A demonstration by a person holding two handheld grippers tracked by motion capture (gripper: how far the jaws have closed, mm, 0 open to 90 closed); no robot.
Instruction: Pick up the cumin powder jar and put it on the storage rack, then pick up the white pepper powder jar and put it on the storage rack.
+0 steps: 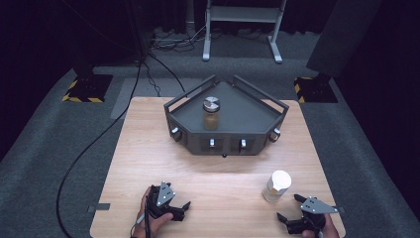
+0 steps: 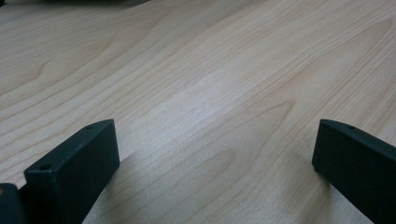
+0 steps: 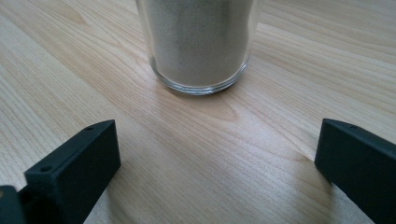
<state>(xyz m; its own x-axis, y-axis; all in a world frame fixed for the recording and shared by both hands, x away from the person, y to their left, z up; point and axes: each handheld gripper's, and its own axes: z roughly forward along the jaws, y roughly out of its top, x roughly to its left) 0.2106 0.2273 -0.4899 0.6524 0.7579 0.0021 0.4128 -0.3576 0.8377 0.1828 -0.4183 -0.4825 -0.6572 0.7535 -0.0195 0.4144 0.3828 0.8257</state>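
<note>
Jar (image 3: pixel 200 44) stands ahead of right gripper (image 3: pixel 217 154), untouched; both grippers' jaws spread apart

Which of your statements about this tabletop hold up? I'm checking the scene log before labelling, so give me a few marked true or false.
1. A brown jar with a metal lid stands inside the grey tray. True.
2. The white-lidded jar lies on its side. False: it stands upright on the wooden table.
3. The right gripper is clamped on the white-lidded jar. False: its jaws stand wide apart, with the jar ahead of them, untouched.
4. The left gripper is open over bare wood. True.
5. Both jars sit in the tray. False: the white-lidded one is on the table, outside the tray, near the right gripper.
</note>
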